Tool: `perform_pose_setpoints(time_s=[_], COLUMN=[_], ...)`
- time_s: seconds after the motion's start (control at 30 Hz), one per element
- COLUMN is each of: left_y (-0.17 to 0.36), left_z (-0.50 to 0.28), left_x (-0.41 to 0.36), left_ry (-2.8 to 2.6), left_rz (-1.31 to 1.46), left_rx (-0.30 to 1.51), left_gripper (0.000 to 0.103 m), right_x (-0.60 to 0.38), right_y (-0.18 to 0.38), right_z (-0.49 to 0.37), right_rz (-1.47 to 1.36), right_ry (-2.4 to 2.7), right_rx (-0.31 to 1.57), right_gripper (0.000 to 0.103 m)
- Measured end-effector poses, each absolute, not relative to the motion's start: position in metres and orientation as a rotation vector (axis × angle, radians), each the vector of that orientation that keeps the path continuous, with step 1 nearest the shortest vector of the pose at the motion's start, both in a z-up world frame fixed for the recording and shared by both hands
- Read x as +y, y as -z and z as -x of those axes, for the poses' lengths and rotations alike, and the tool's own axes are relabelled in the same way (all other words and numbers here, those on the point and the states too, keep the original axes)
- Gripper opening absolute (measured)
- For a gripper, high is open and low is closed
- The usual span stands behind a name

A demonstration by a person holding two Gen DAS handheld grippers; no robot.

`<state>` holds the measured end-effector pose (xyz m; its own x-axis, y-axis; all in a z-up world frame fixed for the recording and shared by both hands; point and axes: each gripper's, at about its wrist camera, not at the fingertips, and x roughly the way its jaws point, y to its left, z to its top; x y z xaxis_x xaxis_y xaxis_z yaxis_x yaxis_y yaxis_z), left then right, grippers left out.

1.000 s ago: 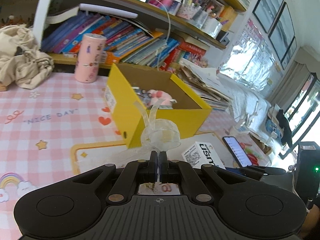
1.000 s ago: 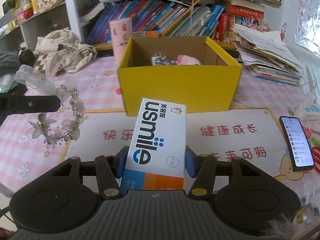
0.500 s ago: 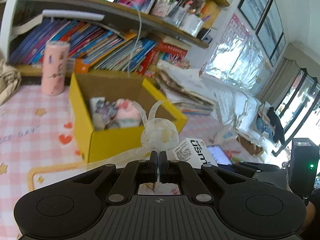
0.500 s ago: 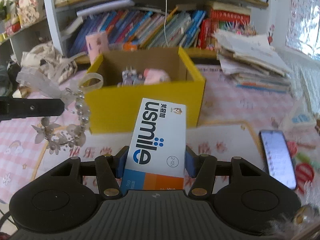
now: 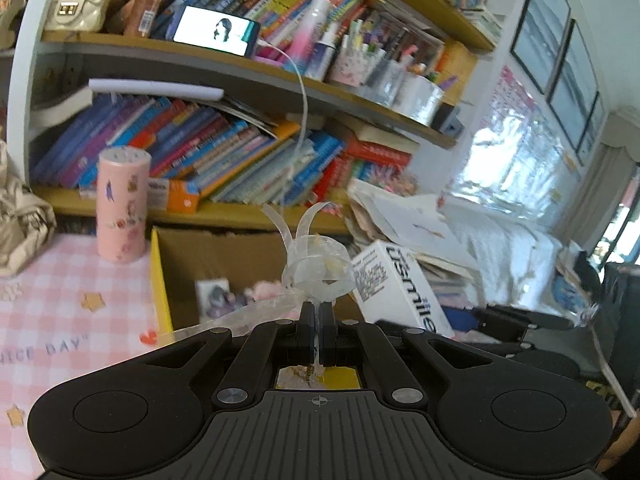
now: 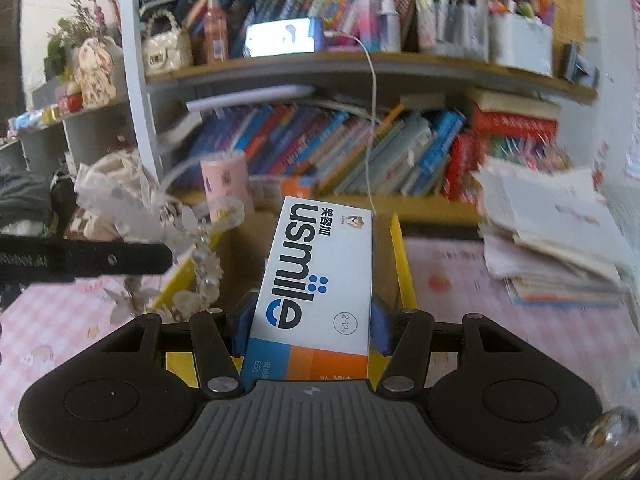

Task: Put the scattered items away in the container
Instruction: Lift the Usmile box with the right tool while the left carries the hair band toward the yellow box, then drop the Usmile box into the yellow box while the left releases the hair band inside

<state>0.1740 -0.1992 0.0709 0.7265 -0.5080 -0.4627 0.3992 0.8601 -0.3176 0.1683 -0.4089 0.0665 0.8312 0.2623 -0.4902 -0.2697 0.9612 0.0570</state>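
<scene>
Tongs (image 6: 310, 320) gripping toothpaste box (image 6: 316, 276), yellow box (image 5: 160, 280) holding toys (image 5: 224, 300)

Daylight enters from the window (image 5: 516, 168) at the right of the left wrist view, which is blown out to white glare. Both views show strong fisheye curvature, bending the shelves (image 6: 360, 68) and darkening the corners. Motion blur softens the books (image 6: 320, 148) and paper stack (image 6: 552, 232); shadows are soft.

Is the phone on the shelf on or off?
On. The phone lies on its side on the upper shelf with its screen lit and showing an image; a white cable runs down from it.
</scene>
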Motion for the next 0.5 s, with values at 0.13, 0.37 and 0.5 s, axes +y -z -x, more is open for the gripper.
perform_pose_setpoints(time_s=[0.13, 0.37, 0.5], left_y=[-0.066, -0.040, -0.027], left_z=[-0.202, -0.231, -0.239], left_x=[-0.205, -0.213, -0.217], left_ry=[0.445, 0.379, 0.358], left_rz=[0.155, 0.086, 0.052], left_rx=[0.570, 0.643, 0.680], left_gripper=[0.000, 0.000, 0.001], right_x=[-0.402, -0.388, -0.379], right_y=[-0.069, -0.049, -0.038], right_z=[-0.204, -0.268, -0.293], right_rz=[0.053, 0.090, 0.148], right_ry=[-0.326, -0.399, -0.436], right_rx=[0.507, 0.604, 0.647], right_gripper=[0.053, 0.053, 0.053])
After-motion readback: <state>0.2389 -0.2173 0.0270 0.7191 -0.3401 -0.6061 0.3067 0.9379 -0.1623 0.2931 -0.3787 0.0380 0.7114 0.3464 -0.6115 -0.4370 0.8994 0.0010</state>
